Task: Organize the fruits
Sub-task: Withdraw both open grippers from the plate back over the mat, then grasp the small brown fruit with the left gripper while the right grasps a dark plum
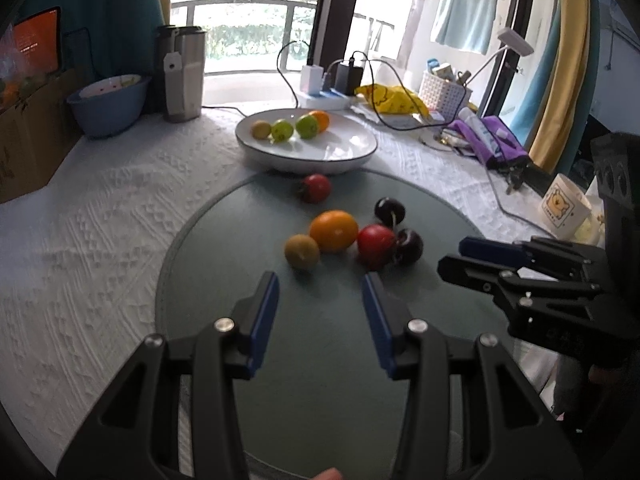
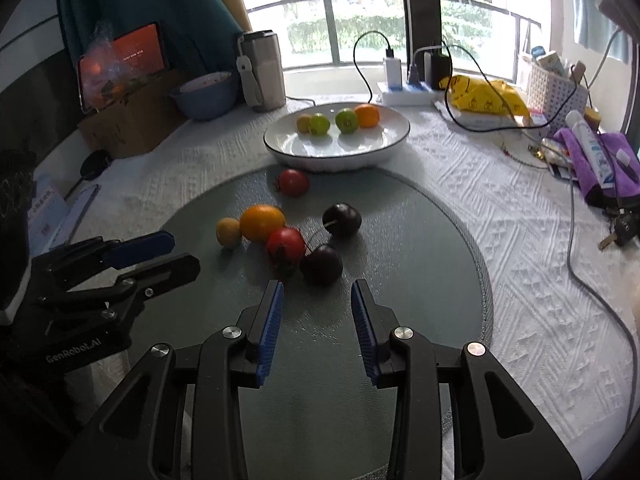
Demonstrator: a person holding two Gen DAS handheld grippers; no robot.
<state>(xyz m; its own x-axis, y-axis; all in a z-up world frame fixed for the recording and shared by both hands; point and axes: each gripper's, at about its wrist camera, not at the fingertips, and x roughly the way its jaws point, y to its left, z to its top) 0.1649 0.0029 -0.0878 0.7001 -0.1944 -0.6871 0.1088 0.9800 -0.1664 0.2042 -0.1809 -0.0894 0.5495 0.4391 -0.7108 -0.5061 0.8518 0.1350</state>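
Note:
A white plate point(image 1: 344, 152) point(image 2: 372, 156) holds two green fruits, a small yellow one and an orange. On the round grey-green mat point(image 1: 320, 360) point(image 2: 420, 280) lie an orange point(image 1: 334, 230) point(image 2: 262, 222), a yellow-brown fruit point(image 1: 302, 252) point(image 2: 229, 232), two red tomatoes point(image 1: 376, 244) point(image 2: 286, 246), the other point(image 1: 316, 187) point(image 2: 294, 182) nearer the plate, and two dark plums point(image 1: 409, 246) point(image 2: 322, 264). My left gripper point(image 1: 320, 292) point(image 2: 184, 254) is open and empty just short of the fruit. My right gripper point(image 2: 317, 292) point(image 1: 452, 256) is open and empty before the near plum.
A white textured cloth point(image 1: 100, 240) covers the table. At the back stand a blue bowl point(image 1: 108, 104), a steel tumbler point(image 1: 184, 76), a cardboard box point(image 2: 132, 116), a power strip with cables point(image 2: 404, 94), a yellow bag point(image 2: 488, 96), a white basket point(image 2: 556, 92). A mug point(image 1: 564, 208) and purple cloth point(image 2: 600, 160) sit right.

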